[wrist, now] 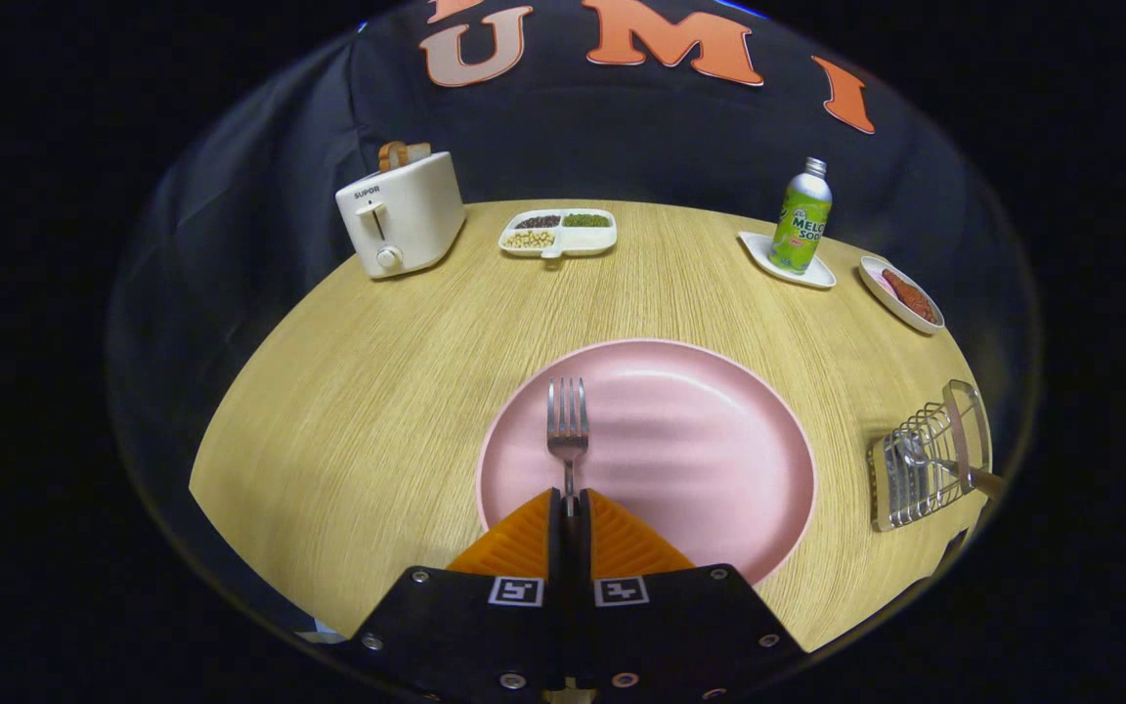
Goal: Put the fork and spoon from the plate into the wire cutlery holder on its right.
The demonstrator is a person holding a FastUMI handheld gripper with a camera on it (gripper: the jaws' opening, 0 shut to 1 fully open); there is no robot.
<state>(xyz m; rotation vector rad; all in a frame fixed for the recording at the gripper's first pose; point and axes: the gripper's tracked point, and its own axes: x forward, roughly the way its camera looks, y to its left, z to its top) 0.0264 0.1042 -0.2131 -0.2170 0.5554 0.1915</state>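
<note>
A metal fork [568, 430] points away from me, its tines over the left part of the pink plate [700, 440]. My gripper [570, 504] is shut on the fork's handle, with both fingers pressed against it. The handle's rear end is hidden between the fingers. The wire cutlery holder [925, 464] stands to the right of the plate, near the table's right edge. A spoon [954, 467] with a wooden handle lies in the holder, its handle sticking out to the right.
At the back of the round wooden table [377, 391] stand a white toaster [402, 213], a divided snack tray [558, 233], a green soda bottle [801, 220] on a white coaster, and a small dish of red food [902, 293].
</note>
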